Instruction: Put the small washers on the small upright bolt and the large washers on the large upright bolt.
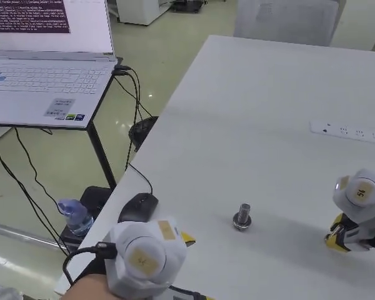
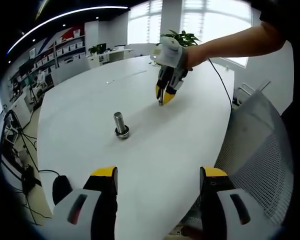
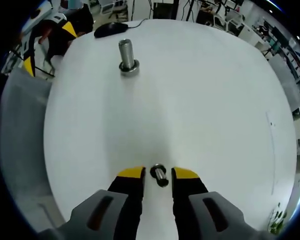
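White table [image 1: 250, 112] is carrying few things. A mouse [image 1: 138, 207] is lying just beside the left tongs [image 2: 160, 175], on their left, with its cable running off the edge. A laptop [image 1: 44, 81] is sitting on a separate stand [image 1: 103, 150], off the table and well beyond the left tongs. A power strip [image 1: 350, 132] is lying well beyond the right tongs [image 3: 158, 173]. A bottle [image 1: 75, 215] is standing on the floor [image 1: 50, 175], below the edge near the left tongs. A mesh chair [image 2: 255, 145] is showing to the right of the left tongs.

The large bolt [image 1: 242, 215] is standing upright on the table between the two tongs, apart from both. A ring [image 3: 129, 68] is sitting round its base.

The small bolt [image 3: 159, 175] is sitting between the tips of the right tongs. Those jaws are standing close on either side of it; whether they are pressing on it, cannot tell. The right tongs are pointing steeply down with their tips at the table, and an arm [image 2: 230, 42] is reaching in behind them.

The left jaws are standing wide apart around bare table, held over the near edge and aiming toward the large bolt.
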### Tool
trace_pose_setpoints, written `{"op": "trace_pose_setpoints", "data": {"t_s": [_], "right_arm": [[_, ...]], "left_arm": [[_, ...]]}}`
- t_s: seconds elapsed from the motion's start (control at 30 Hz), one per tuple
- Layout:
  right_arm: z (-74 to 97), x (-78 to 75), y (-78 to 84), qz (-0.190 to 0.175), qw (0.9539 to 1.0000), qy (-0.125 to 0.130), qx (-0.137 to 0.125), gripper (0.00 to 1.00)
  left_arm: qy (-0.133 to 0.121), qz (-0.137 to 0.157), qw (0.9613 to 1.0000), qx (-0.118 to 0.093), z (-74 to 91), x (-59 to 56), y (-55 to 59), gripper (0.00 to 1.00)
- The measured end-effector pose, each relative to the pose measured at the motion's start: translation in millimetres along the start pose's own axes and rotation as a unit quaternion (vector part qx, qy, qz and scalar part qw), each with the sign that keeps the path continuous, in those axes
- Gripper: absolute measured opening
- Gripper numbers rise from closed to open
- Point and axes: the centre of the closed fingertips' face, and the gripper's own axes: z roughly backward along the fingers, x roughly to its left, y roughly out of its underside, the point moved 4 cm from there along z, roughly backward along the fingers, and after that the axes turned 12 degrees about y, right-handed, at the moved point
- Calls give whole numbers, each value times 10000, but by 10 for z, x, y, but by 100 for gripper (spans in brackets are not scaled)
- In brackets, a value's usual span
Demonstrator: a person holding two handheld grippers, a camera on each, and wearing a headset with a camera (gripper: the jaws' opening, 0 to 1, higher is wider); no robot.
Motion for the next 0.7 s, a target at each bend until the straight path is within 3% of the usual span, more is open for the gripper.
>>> {"op": "trace_pose_setpoints", "data": {"t_s": [0.3, 0.7], "right_arm": [[134, -41, -23, -280, 9991, 82, -323, 29], [535, -23, -101, -755, 9909, 265, -1082, 37]], "left_arm": [[-116, 22, 9999, -71, -24, -42, -32, 68], [-212, 81, 9995, -208, -49, -17, -152, 69]]}}
